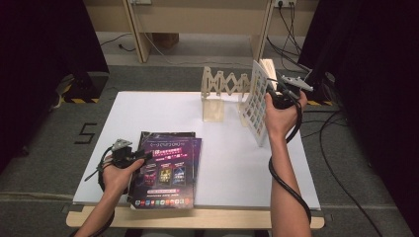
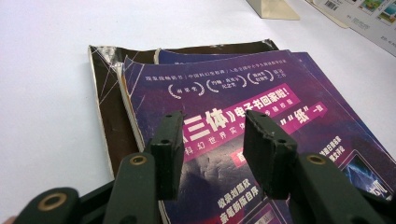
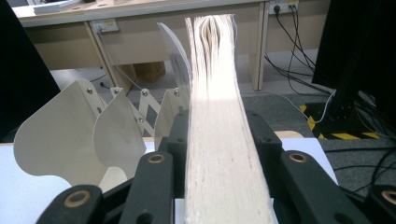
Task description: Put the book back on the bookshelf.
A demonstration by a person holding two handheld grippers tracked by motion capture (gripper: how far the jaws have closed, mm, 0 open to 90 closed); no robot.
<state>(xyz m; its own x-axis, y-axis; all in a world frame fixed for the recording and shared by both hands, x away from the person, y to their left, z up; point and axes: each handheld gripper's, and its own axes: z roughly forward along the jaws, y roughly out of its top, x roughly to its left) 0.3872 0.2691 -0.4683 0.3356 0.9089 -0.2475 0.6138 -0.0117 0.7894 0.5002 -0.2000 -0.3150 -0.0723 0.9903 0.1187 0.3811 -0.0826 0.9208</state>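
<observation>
Upright, book (image 1: 257, 101) beside wooden rack (image 1: 222, 89).

An upright book (image 1: 257, 101) stands right of the rack (image 1: 225, 89) (far side), booklets (image 1: 165, 170) stacked near-left.

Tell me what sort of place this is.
Probably a lab or office recording room: a white table on grey carpet, hazard-striped stand feet, loose cables and wall sockets.

Even overhead light falls on my white table (image 1: 163, 108), while the room beside it drops into near black. In my right gripper view the book's page edge (image 3: 219, 154) glares washed-out and blurs close to the lens. The purple cover (image 2: 261, 93) shows soft sheen.
</observation>
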